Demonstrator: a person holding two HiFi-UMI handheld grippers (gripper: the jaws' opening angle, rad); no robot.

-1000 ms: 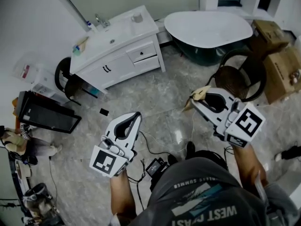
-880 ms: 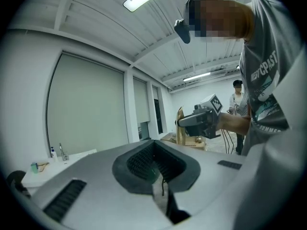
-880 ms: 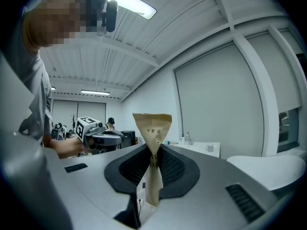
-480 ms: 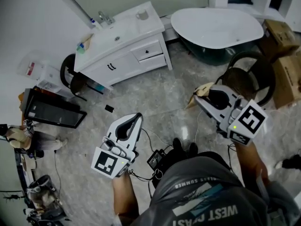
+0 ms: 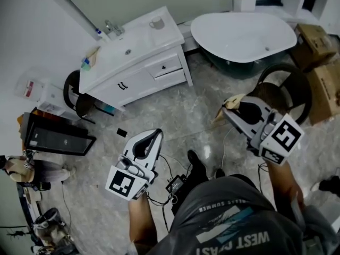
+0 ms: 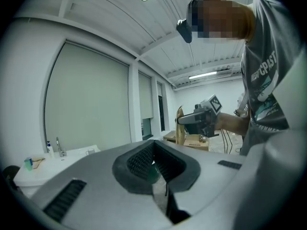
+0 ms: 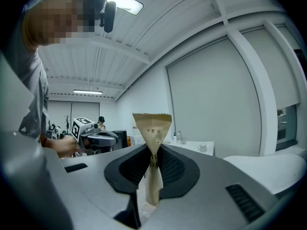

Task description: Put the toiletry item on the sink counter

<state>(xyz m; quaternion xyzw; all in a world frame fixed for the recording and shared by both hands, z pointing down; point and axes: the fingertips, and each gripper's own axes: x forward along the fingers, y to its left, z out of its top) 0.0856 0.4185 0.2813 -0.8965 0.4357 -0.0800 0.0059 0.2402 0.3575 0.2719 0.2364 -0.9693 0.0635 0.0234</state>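
A tan paper packet (image 5: 225,109), the toiletry item, stands upright between the jaws of my right gripper (image 5: 229,105), which is shut on it; in the right gripper view the packet (image 7: 152,131) rises above the pads. My left gripper (image 5: 155,135) is lower left, shut with nothing in it. Both hang over the marble floor, well short of the white sink counter (image 5: 139,42) at upper left. The counter carries a tap (image 5: 111,26), a cup (image 5: 156,22) and a small bottle (image 5: 98,33). The left gripper view shows the right gripper (image 6: 204,119) with the packet (image 6: 180,126).
A white bathtub (image 5: 243,32) stands right of the counter. A dark round chair (image 5: 284,86) and cardboard boxes (image 5: 319,47) are on the right. A black case (image 5: 56,138) lies at the left wall. Cables and a small black box (image 5: 175,185) lie by the person's feet.
The person has stepped across the floor, carrying both grippers along. The packet stays gripped in the right gripper; the left gripper's jaws look the same.
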